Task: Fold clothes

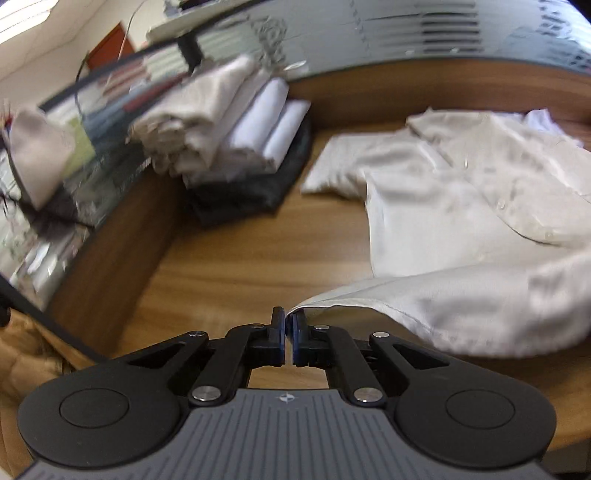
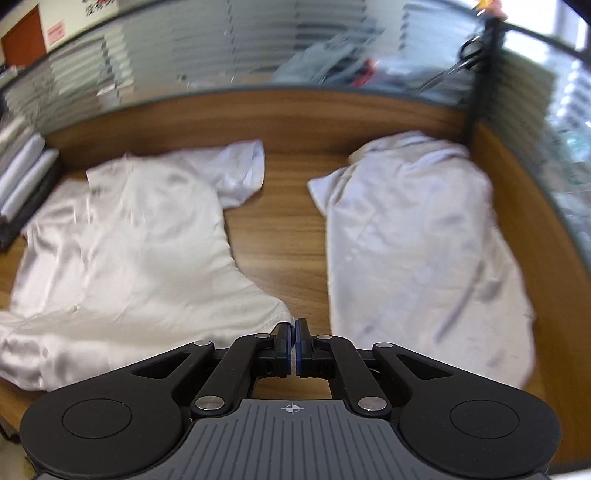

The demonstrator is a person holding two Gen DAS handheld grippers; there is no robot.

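The left gripper (image 1: 289,318) fingers are pinching the cream shirt's (image 1: 461,206) hem corner; the right gripper (image 2: 294,329) fingers are clamping its other corner. The shirt is lying on the table (image 2: 280,229), beside a white shirt (image 2: 417,236).

— What sort of place is it?
— An office. The wooden desk (image 2: 284,229) is walled by partitions with frosted, striped glass (image 2: 207,55).
— Anything else?
— Beyond the glass, a brown door (image 1: 110,42) in a pale wall and a ceiling light (image 1: 22,14).
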